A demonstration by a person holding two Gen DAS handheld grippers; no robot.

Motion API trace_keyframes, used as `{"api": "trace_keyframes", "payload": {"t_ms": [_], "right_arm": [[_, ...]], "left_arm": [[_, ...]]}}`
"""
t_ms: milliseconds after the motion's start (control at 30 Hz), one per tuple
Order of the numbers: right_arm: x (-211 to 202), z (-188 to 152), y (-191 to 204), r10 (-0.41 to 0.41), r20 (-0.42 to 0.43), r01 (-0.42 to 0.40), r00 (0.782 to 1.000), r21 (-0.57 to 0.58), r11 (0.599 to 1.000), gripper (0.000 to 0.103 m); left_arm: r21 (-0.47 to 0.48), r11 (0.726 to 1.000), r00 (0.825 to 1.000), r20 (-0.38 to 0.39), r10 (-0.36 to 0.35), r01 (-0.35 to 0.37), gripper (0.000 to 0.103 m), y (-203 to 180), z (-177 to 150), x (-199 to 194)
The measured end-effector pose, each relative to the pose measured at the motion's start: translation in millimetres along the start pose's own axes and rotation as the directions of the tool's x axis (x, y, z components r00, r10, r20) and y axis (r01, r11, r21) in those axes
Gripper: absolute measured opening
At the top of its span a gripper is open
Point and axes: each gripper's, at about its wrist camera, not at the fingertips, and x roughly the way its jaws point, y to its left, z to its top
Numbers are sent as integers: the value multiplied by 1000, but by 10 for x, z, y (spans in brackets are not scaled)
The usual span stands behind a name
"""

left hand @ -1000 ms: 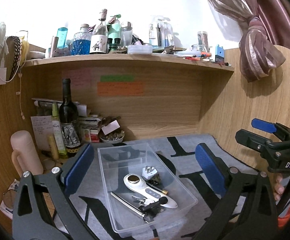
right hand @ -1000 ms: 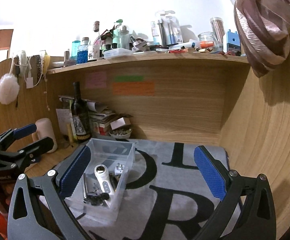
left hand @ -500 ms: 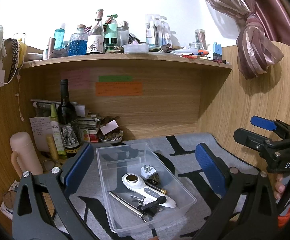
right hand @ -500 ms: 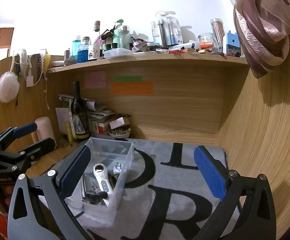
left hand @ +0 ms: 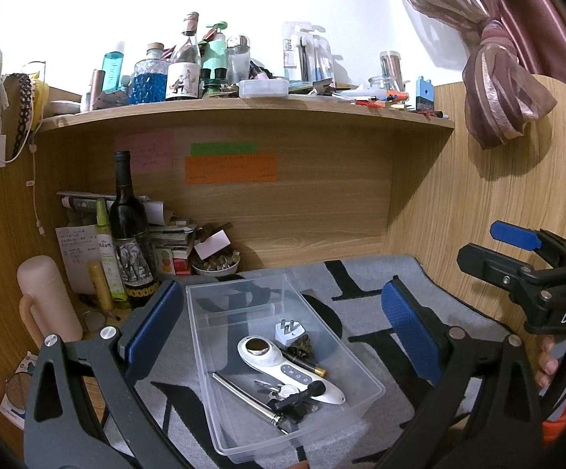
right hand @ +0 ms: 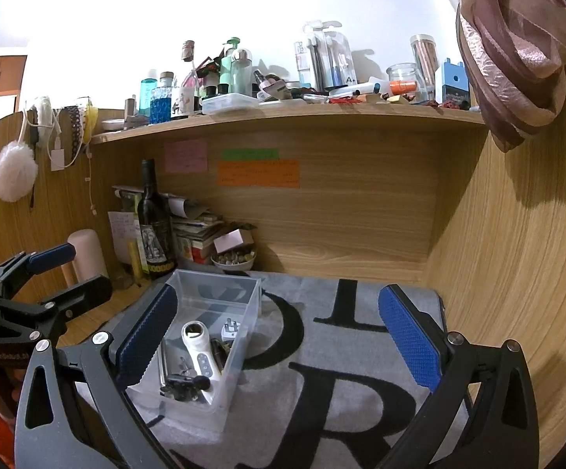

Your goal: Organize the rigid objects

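Observation:
A clear plastic bin [left hand: 244,301] sits on a grey mat with black letters [right hand: 341,351]. In it lie a white handheld device [left hand: 283,367], a white plug adapter [left hand: 289,332], a metal rod [left hand: 244,394], a dark pen and small black parts. The bin also shows in the right wrist view [right hand: 251,305]. My left gripper [left hand: 283,336] is open and empty, held above the bin. My right gripper [right hand: 279,336] is open and empty, above the mat to the right of the bin; it also appears at the right edge of the left wrist view [left hand: 525,258].
A wine bottle [left hand: 128,234], a pink flask [left hand: 46,305], stacked papers and a small bowl [left hand: 214,267] stand at the back left. A cluttered shelf [left hand: 244,105] runs overhead. Wooden walls close the back and right side. A curtain [left hand: 505,90] hangs at upper right.
Both views have shifted only slightly; the grippers stay open and empty, and the bin's contents have not moved.

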Motion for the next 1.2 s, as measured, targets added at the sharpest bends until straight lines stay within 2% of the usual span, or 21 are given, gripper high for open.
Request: {"api": "trace_keyframes", "payload": {"t_ms": [700, 1200], "right_arm": [[16, -10, 43, -4, 3, 4, 1000, 0, 1000, 103], [18, -8, 68, -8, 6, 8, 1000, -5, 1000, 103]], "left_arm": [[-17, 1000, 1000, 10, 10, -10, 103, 34, -14, 12], [3, 1000, 1000, 1, -22, 22, 103, 1, -28, 12]]}}
